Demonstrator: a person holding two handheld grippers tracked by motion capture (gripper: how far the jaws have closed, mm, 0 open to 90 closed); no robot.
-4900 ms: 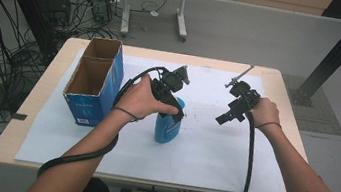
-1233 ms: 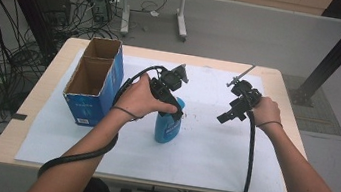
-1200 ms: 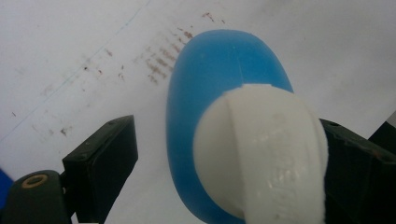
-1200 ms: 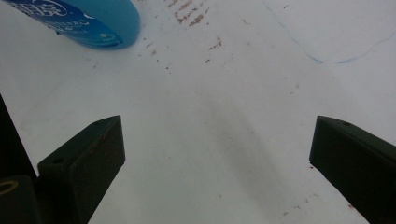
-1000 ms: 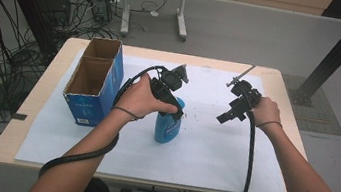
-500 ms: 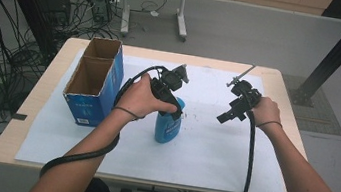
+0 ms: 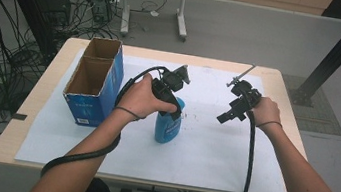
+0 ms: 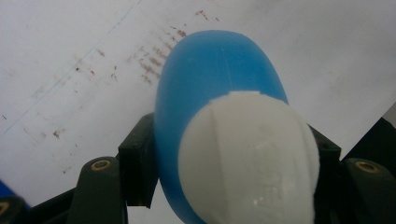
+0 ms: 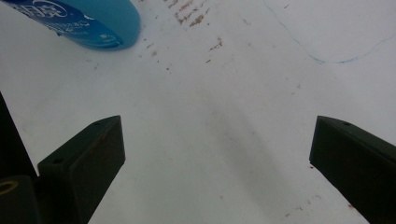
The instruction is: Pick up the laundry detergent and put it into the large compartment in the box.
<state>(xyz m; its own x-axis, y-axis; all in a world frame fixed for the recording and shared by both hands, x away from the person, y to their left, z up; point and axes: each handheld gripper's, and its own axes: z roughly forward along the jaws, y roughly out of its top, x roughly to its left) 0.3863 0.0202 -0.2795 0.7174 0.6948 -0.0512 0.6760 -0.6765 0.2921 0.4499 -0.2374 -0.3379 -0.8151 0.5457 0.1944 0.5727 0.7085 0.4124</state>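
A blue plastic bottle (image 7: 166, 127) with a white cap (image 8: 247, 154) stands upright on the white sheet near the table's middle. My left gripper (image 7: 172, 109) comes down on it from above. Its jaws have just been closing and now press on the bottle's top from both sides, as the left gripper view shows with the blue body (image 8: 210, 70) between them. My right gripper (image 7: 224, 117) hovers to the right of the bottle, apart from it. Its jaws stand wide open over bare sheet (image 9: 215, 158), and the bottle's base (image 9: 93, 23) sits at the upper left of that view.
An open blue cardboard box (image 7: 92, 82) with two compartments stands at the left of the table. A white sheet (image 7: 210, 157) with brown specks covers most of the wooden tabletop (image 7: 282, 79). Cables trail from both grippers toward the front edge.
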